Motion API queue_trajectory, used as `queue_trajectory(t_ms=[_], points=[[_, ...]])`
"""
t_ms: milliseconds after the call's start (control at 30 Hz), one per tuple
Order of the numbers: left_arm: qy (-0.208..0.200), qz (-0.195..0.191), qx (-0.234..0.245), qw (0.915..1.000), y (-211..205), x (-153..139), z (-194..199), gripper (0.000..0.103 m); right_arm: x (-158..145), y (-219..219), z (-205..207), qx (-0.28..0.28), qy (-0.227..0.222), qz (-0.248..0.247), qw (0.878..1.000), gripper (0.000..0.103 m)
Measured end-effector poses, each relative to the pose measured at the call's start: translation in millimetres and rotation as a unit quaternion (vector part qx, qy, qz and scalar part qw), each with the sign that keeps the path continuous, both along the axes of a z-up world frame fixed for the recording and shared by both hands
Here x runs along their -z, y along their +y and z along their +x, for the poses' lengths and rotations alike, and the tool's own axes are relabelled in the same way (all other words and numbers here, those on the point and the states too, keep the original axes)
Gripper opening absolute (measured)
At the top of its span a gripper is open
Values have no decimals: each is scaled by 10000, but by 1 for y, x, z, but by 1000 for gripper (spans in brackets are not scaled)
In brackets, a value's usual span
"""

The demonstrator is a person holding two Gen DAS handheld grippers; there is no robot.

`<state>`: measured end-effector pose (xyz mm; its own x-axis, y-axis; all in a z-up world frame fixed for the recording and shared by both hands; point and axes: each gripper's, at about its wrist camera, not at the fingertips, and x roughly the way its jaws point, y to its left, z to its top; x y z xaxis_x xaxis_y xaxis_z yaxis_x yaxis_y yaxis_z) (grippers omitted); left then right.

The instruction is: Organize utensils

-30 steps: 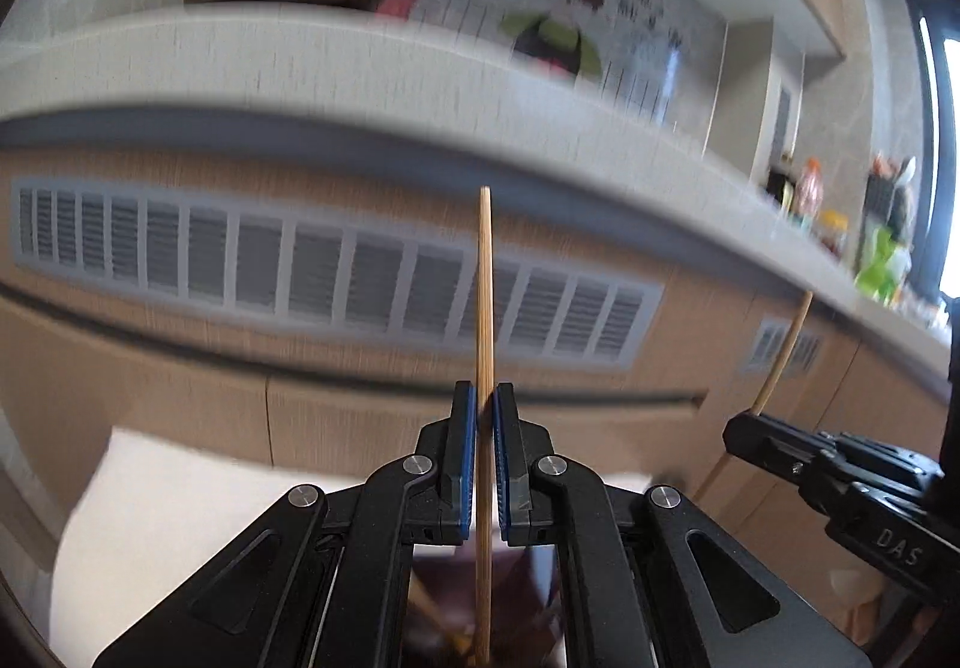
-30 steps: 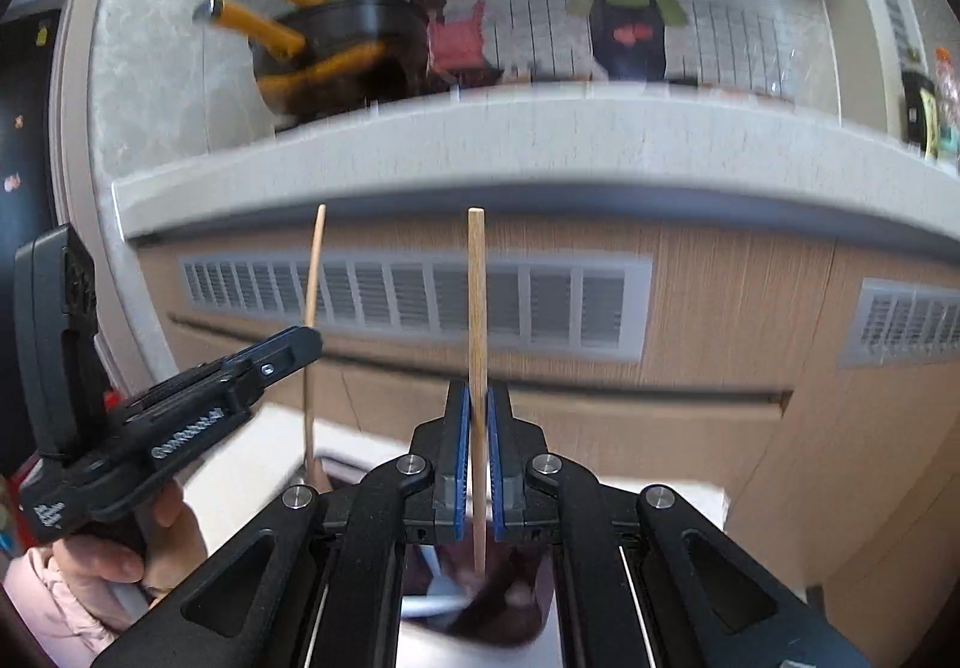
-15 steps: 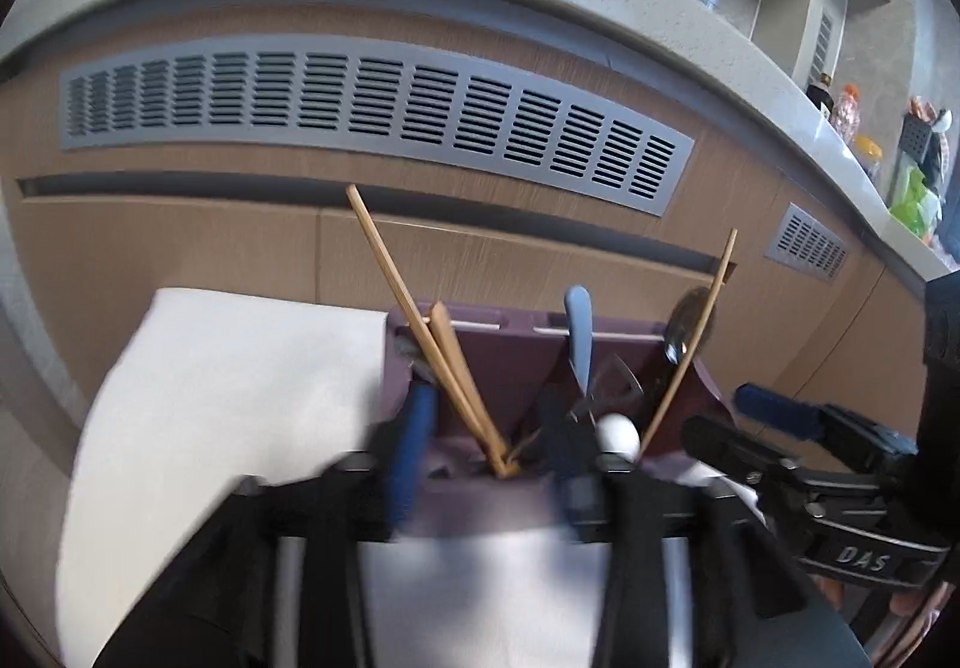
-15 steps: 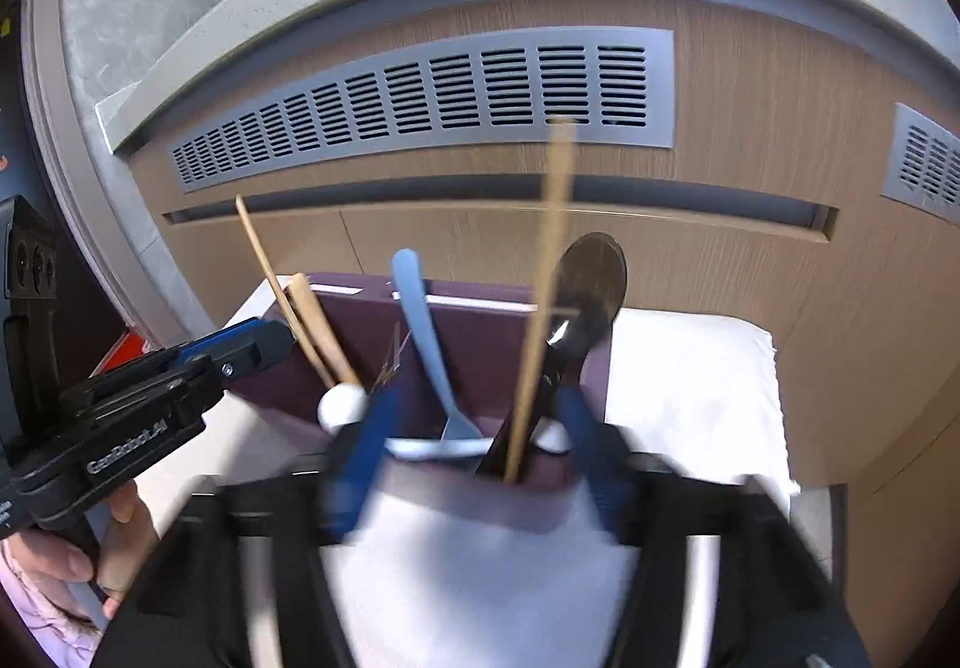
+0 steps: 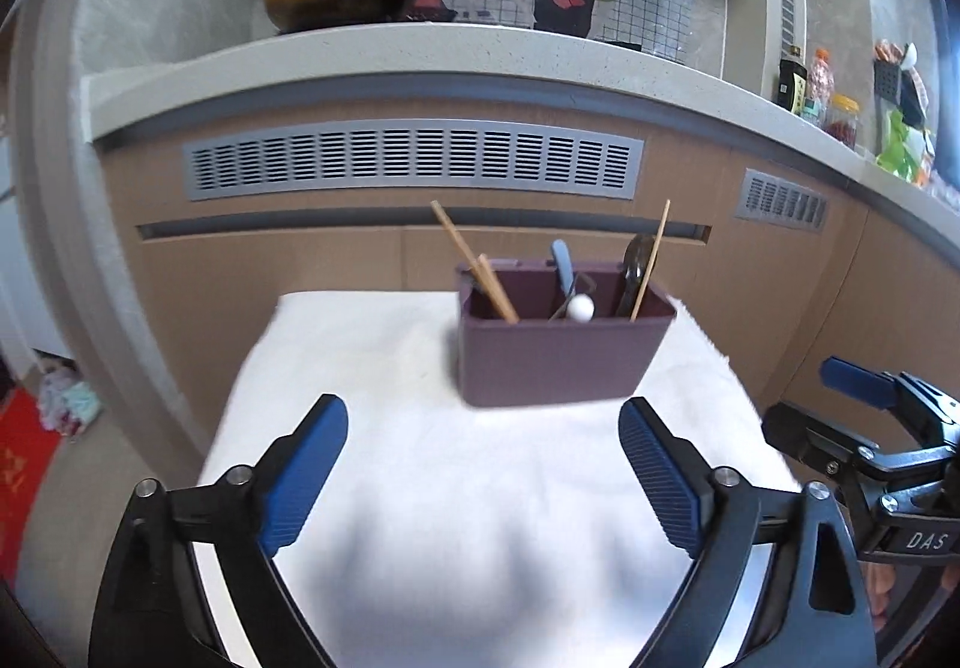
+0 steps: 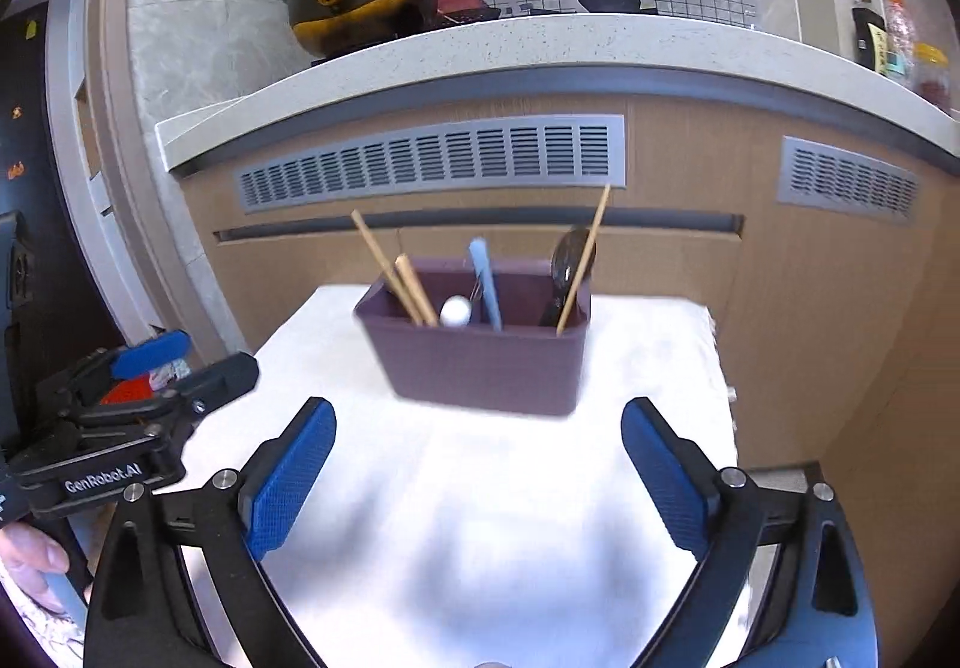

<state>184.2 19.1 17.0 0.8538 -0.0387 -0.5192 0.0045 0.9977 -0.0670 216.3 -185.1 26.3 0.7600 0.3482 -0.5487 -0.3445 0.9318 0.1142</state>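
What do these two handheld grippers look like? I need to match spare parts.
Both are black, angular linkage frames with silver pivot screws and blue ribbed pads. The left gripper carries white "GenRobot.AI" lettering in the right wrist view; the right gripper shows "DAS" in the left wrist view. No cables visible.

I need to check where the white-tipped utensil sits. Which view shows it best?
The right wrist view: the white-tipped utensil shows clearly near the chopsticks in the purple caddy. The left wrist view shows it smaller and blurrier.
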Motion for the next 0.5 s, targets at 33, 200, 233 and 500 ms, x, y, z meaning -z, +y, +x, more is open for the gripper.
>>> queue_trajectory(t_ms=[33,200,233,500], points=[[-41,79,-71,9999,0,2,-14,97,2,1,-9,2,2,-36,10000,95],[-75,310,-294,9991,-2,13,-58,103,10,1,-53,274,-226,-424,9985,101],[-52,319,-277,9991,-4,15,-64,103,10,-1,-59,361,-243,-416,9982,102],[-31,313,-237,9992,-15,19,-83,103,9,-11,-90,950,-533,-476,9929,103]])
